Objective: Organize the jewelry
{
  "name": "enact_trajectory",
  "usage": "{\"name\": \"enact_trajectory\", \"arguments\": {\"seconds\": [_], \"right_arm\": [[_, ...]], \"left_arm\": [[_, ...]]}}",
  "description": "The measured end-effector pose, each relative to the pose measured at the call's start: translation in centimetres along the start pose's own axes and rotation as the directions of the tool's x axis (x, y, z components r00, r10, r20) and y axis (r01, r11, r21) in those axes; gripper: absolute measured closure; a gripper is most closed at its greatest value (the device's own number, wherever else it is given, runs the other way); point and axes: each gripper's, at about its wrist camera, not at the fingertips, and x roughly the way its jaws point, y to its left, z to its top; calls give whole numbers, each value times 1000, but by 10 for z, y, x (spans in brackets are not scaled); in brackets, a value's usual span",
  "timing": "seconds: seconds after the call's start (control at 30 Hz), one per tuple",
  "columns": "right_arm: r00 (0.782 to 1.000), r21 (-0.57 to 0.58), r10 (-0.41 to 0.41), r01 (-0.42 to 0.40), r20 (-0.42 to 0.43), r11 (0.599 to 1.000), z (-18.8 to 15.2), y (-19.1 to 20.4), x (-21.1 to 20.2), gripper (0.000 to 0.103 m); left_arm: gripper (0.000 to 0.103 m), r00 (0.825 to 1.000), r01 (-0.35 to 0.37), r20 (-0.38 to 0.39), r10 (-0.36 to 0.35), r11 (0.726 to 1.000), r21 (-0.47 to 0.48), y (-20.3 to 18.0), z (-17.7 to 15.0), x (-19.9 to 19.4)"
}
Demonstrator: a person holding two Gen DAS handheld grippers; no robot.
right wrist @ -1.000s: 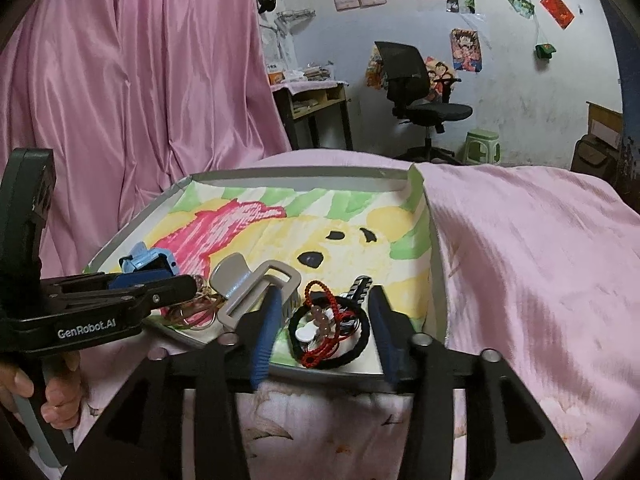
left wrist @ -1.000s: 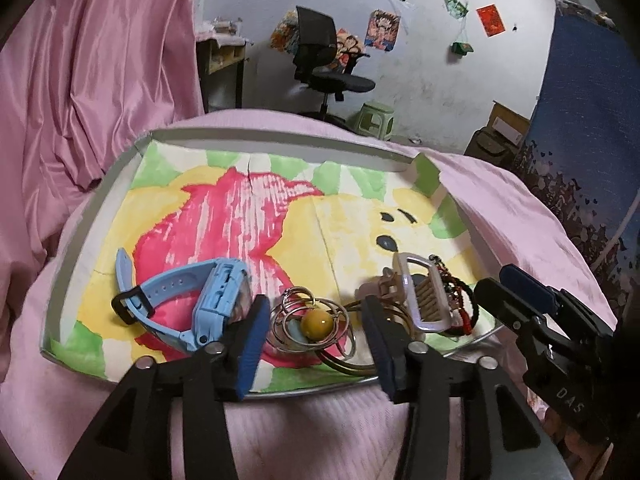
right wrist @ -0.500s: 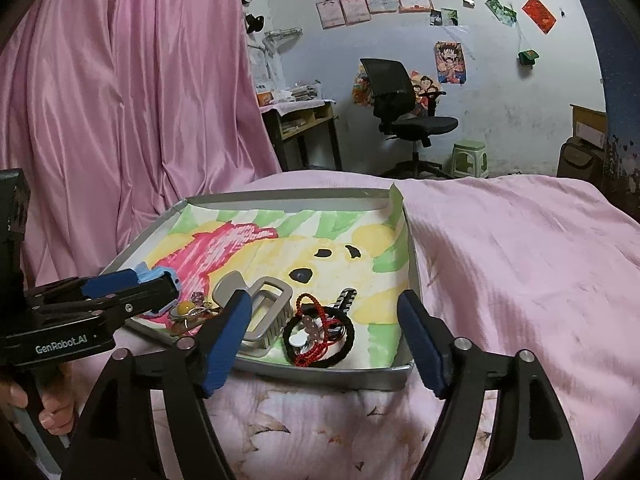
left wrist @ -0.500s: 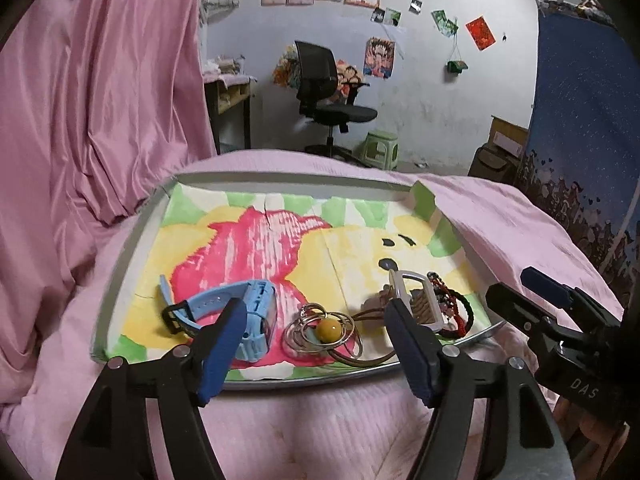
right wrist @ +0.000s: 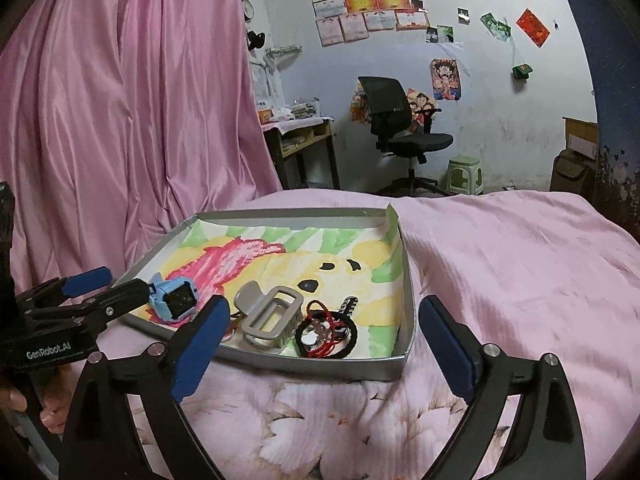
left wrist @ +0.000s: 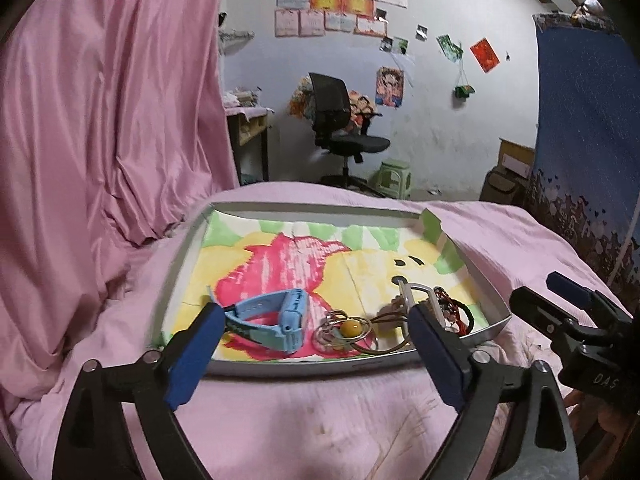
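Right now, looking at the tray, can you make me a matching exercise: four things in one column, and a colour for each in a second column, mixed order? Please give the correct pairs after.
Things in the tray:
1. watch
2. hair claw
3. hair tie
4. bead on the rings

Colours:
A. black
B. yellow
C. light blue
D. grey-beige

Pairs: 1-C, 2-D, 3-A, 4-B
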Motion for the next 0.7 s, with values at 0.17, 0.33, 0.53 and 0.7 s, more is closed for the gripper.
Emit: {"name": "enact_trajectory", "arguments": {"seconds": [0.17,0.33,0.53,0.7], "right_arm": [[1000,-20,2,-2,23,1000,2,10,-14,5],[999,-44,7,-5,52,999,3,23,-32,4],[996,-69,5,1,86,998,3,34,-54,4],[995,-78,7,0,100,997,1,39,-70,4]], "left_arm": [[4,999,-10,33,10,1000,-20,8,-3,-17],[2,995,-16,95,19,999,-30,12,-9,-43],[0,991,-29,127,34,999,-39,17,-14,-64],[0,989,-41,142,45,999,-35,18,-18,-81]]}}
